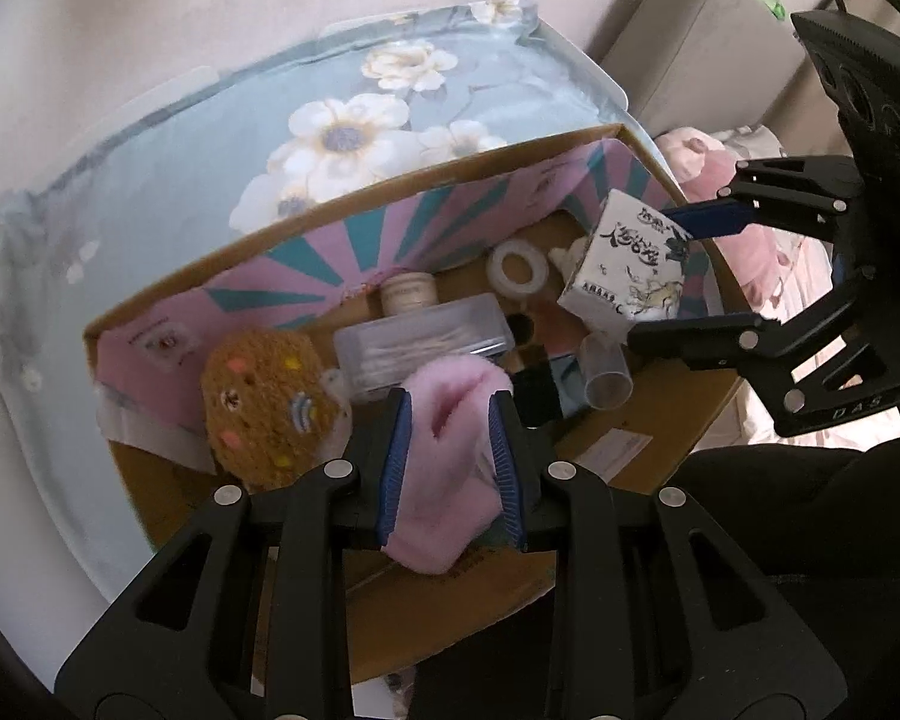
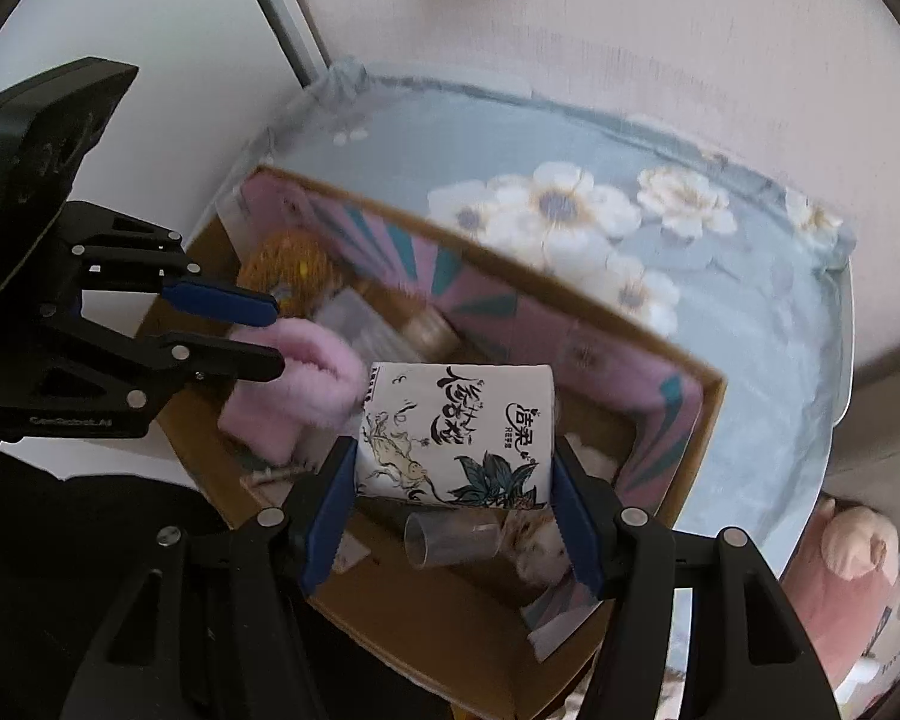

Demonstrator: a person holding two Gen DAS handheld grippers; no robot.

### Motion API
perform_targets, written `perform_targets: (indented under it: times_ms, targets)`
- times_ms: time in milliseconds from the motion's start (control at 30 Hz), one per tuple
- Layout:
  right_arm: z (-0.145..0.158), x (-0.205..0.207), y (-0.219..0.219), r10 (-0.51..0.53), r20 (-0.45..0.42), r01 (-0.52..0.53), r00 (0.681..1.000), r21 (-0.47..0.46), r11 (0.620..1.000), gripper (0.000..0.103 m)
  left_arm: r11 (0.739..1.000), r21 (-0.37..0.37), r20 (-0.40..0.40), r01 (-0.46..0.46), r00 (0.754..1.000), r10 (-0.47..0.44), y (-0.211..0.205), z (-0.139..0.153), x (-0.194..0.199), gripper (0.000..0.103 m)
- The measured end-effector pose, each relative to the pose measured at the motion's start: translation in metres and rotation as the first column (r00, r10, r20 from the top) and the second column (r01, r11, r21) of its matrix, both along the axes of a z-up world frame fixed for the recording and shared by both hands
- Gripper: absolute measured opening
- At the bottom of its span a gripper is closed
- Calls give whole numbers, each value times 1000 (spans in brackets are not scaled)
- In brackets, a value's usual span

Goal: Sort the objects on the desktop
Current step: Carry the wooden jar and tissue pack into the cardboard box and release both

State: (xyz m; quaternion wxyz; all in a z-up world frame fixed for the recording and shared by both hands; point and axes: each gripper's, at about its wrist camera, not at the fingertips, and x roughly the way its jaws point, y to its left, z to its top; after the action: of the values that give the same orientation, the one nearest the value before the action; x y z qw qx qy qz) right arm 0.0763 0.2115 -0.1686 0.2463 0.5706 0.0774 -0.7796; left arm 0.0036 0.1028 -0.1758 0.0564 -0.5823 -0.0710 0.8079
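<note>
My left gripper is shut on a fluffy pink cloth and holds it over the near side of an open cardboard box. My right gripper is shut on a white tissue pack with ink drawings, held over the box's right end. In the left wrist view the right gripper and tissue pack show at right. In the right wrist view the left gripper and pink cloth show at left.
The box holds a brown plush cookie, a clear case of cotton swabs, a tape roll, a small jar and a clear cup. It sits on a floral blue tablecloth. A pink plush toy lies beside the table.
</note>
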Motion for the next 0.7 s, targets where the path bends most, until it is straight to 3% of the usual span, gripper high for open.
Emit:
perform_targets:
  times_ms: [267, 300, 333, 367, 400, 700]
  targets:
    - [-1, 2, 0, -1, -1, 1, 1000, 18, 1000, 59, 997, -54, 0, -51, 999, 51, 1, 10, -3, 28]
    - [-3, 1, -1, 0, 11, -1, 1000, 29, 1000, 61, 996, -74, 9, -55, 998, 56, 2, 10, -3, 36]
    - [-6, 1, -2, -1, 25, 0, 1000, 45, 999, 75, 994, -90, 10, -59, 998, 60, 2, 9, -3, 48]
    - [-7, 1, -2, -3, 23, 2, 1000, 52, 999, 88, 993, -98, 7, -64, 998, 65, 2, 10, -3, 95]
    - [-8, 2, -2, -6, 14, 5, 1000, 55, 998, 102, 992, -102, 10, -67, 998, 69, 1, 9, -2, 102]
    - [-3, 4, 0, -53, -27, 54, 998, 52, 997, 103, 989, -120, -7, -86, 996, 85, 1, 12, 1, 103]
